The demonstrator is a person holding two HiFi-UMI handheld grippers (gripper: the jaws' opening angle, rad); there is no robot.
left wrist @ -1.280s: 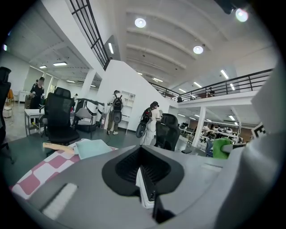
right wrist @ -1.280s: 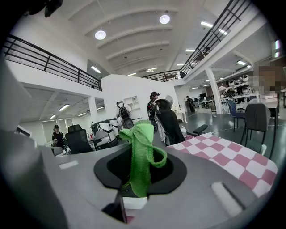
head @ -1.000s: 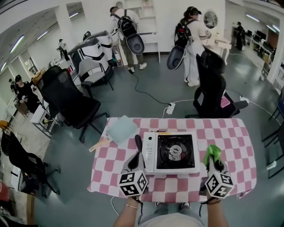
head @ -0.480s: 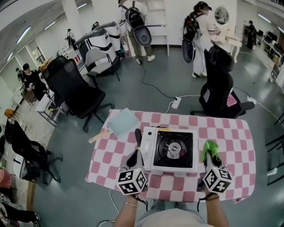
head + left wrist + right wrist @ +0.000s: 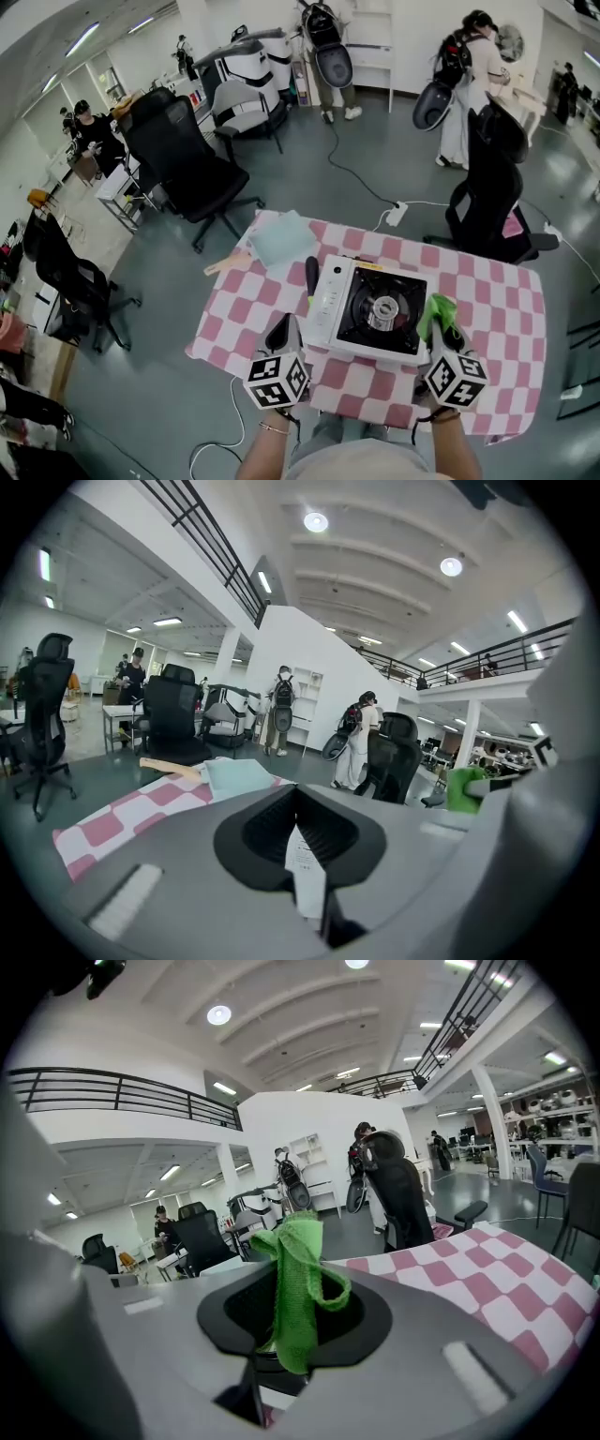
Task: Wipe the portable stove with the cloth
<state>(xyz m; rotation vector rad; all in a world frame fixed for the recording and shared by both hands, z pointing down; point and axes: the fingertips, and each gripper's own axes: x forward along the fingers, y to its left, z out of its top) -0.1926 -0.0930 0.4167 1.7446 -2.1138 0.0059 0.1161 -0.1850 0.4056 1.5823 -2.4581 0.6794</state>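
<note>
Print on the white slip (image 5: pixel 305 855) at the closed left gripper (image 5: pixel 281 331) is showing too small to read. Right gripper (image 5: pixel 448 336) is pinching the green woven cloth (image 5: pixel 433 314) just beside the white-and-black portable stove (image 5: pixel 330 292). That stove is sitting between both grippers near the pink-checked desk's (image 5: pixel 506 309) front edge, with bare squares lying open to its right.

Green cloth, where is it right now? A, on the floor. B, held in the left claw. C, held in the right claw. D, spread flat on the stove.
C: the green cloth sits pinched between the jaws of the right claw.
</note>
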